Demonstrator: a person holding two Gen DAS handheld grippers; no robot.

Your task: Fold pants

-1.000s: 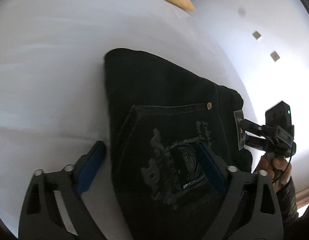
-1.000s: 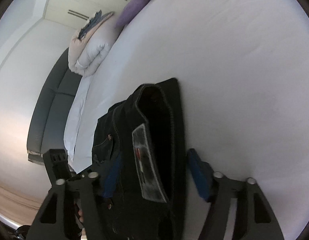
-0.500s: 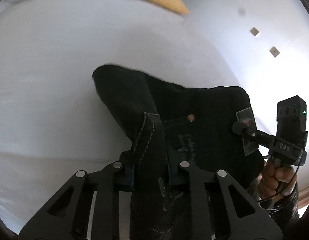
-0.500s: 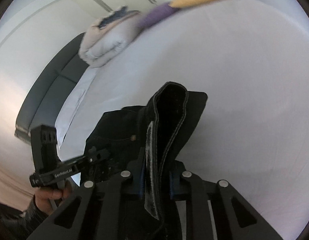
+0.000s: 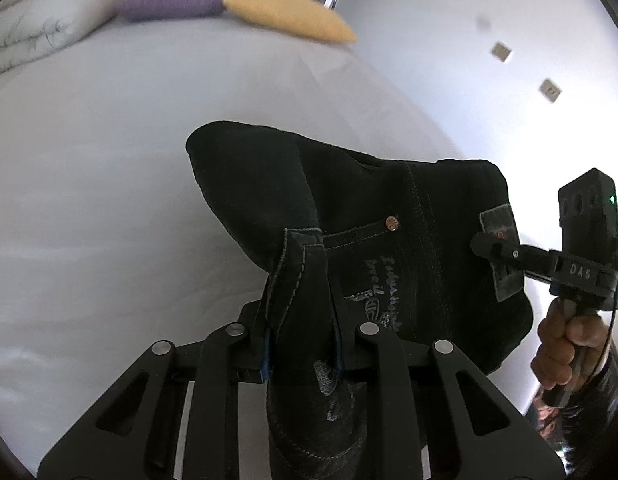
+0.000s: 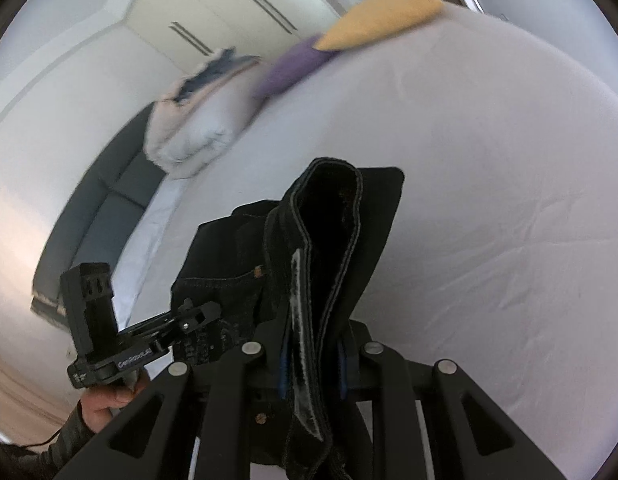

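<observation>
Both tongs, left (image 5: 301,344) and right (image 6: 313,364), clenched on black pants (image 5: 409,240); embroidery in left view only.

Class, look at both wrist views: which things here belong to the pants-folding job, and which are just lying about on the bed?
Part of the job:
- black pants
- left gripper, fingers shut on the pants
- right gripper, fingers shut on the waistband
- bed, the work surface

Just lying about:
- purple cushion
- yellow cushion
- folded white duvet
</observation>
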